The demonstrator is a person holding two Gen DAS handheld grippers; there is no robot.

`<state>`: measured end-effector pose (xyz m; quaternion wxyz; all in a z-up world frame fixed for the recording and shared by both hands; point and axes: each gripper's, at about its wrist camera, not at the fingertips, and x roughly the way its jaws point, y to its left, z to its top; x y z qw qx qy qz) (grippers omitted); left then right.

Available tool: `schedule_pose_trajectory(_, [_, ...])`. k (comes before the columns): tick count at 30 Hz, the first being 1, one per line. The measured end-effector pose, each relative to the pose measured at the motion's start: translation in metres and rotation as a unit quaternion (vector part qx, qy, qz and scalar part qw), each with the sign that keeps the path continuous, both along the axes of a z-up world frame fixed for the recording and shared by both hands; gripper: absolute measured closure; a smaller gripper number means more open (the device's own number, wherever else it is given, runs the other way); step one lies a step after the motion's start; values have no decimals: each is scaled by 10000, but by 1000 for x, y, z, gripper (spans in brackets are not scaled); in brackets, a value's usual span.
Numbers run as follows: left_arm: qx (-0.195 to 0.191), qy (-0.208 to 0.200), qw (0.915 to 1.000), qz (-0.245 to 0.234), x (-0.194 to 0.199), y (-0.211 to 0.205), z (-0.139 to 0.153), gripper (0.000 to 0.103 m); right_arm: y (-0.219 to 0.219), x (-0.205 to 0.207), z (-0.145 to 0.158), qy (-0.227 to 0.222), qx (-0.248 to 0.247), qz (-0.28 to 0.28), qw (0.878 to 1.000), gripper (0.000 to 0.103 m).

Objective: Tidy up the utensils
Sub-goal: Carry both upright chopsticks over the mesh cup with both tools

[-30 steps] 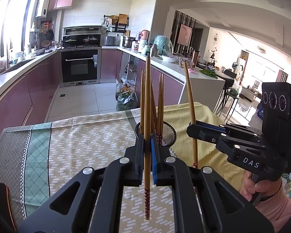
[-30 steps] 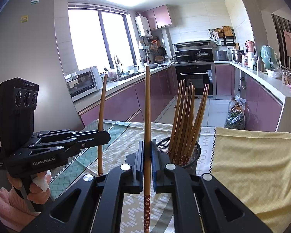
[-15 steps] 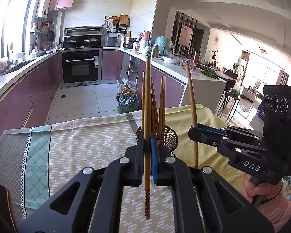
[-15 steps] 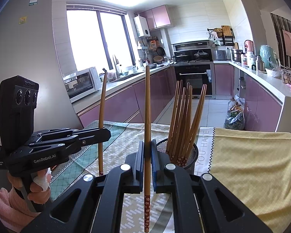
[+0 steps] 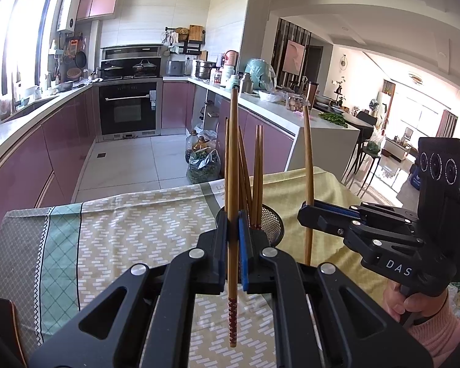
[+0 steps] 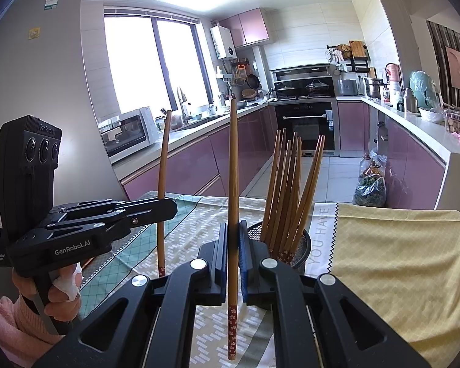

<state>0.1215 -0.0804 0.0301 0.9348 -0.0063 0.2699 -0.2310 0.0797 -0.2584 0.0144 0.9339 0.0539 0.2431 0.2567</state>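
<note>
Across the table lies a patterned cloth (image 5: 132, 233), green diamonds at the left edge, beige dashes mid, plain yellow (image 6: 392, 263) toward the right edge. Behind it I see glossy mauve cabinets (image 6: 196, 165) and a black oven (image 5: 127, 109). My left gripper (image 5: 233, 236) pinches one wooden chopstick (image 5: 232, 168) upright, red floral tip down; my right gripper (image 6: 233, 239) clamps a second chopstick (image 6: 233, 168) the same way. Black mesh holder (image 6: 302, 243) mid-table, near the far edge, holds more chopsticks (image 6: 286, 190), splayed.
</note>
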Motion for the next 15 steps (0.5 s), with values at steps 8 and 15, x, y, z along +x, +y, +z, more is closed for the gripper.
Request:
schedule_pose_trajectory(8, [5,-12,10000,0,3,0,0,96,-1,2,1,-12,-2,-10,10000,97])
schedule_pose_trajectory(15, [10,-29,10000,12,6,-1,0,96,-2,2,2,-27,2,-14,10000,97])
